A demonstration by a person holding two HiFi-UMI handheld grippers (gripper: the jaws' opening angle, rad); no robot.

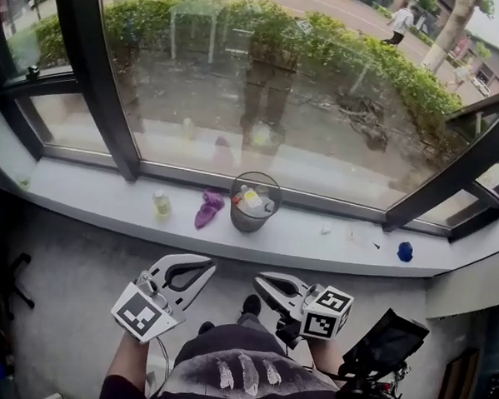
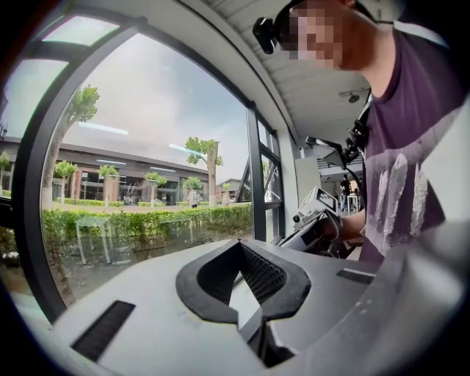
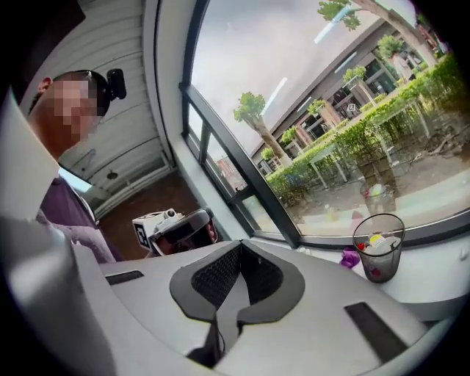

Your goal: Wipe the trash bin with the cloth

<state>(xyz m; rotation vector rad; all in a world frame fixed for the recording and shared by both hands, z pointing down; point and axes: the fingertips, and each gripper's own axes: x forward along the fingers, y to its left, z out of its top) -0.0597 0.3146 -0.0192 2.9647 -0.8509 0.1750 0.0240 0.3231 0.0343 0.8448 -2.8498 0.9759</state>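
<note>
Both claws clenched and empty: left claw (image 1: 206, 269) and right claw (image 1: 262, 281) are held low near the body, well short of the sill (image 1: 314, 240). Trash bin (image 1: 251, 207) stands upright mid-sill, toward the window edge, with rubbish inside. Cloth (image 1: 209, 207) lies bunched just beside it on the left, small bottle (image 1: 161, 202) further left.

Risks:
- Bin looks light, so a one-sided wipe could slide or tip it and spill the contents. Brace it with the other claw.
- A shallow pinch may drop the cloth.
- Reaching for the cloth could knock the bottle.
</note>
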